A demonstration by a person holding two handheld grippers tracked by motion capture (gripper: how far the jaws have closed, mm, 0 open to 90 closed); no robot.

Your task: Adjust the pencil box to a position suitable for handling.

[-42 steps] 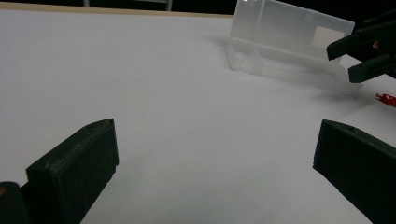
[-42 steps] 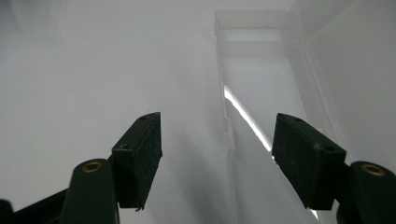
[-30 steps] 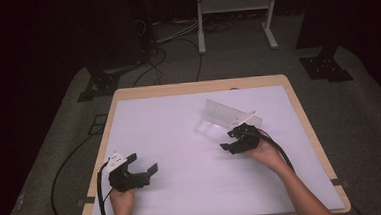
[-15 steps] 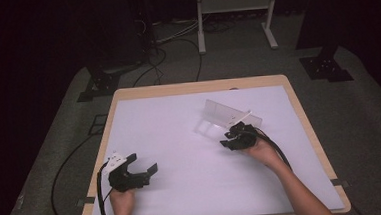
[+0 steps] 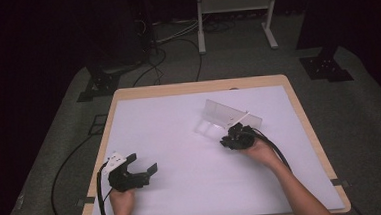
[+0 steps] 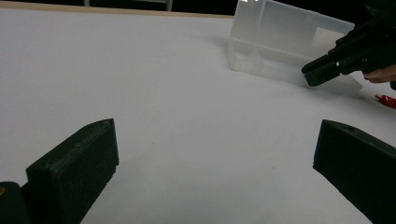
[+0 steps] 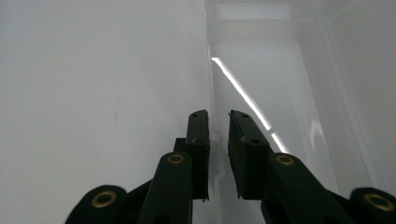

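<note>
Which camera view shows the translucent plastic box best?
The left gripper view: the translucent plastic box appears whole, lying on the white table, with the right gripper at its near edge. The right gripper view shows one wall close up, between nearly closed jaws. In the high view the box is small and faint.

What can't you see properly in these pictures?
- Right gripper, right gripper view: its jaws straddle the clear box wall, but whether they actually pinch it is unclear.
- Small red thing, left gripper view: the right edge cuts it off, so what it is stays unknown.
- Clear box, high view: too see-through and small to tell if anything lies inside.
</note>
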